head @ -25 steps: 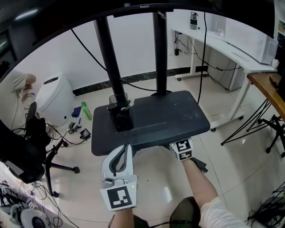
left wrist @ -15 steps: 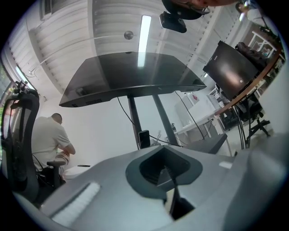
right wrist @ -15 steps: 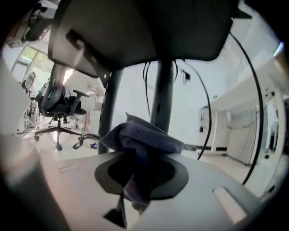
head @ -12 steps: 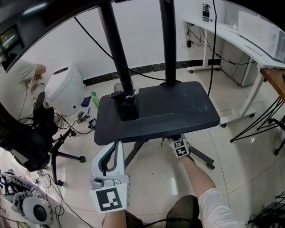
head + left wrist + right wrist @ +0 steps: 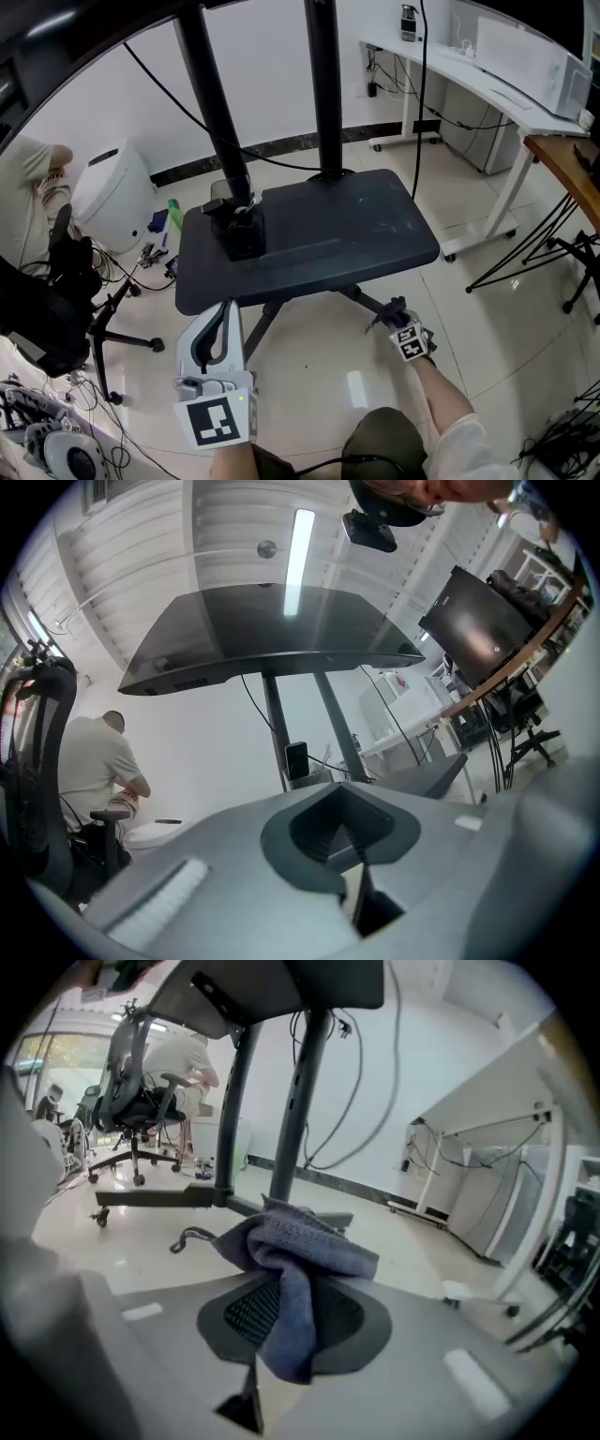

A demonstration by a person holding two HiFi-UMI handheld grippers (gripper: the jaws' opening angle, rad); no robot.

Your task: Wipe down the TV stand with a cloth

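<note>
My right tongs (image 5: 292, 1309) are clenched on a crumpled grey-blue terry cloth (image 5: 298, 1246). They sit low over the glossy pale floor (image 5: 141, 1232), near a base leg (image 5: 155, 1197) of the black TV stand (image 5: 319, 234). In the head view I can't make the cloth out beyond the marker cube (image 5: 410, 342). My left tongs (image 5: 349, 847) are pressed together on nothing, just in front of the stand's shelf. The dark screen (image 5: 272, 630) shows only its underside.
</note>
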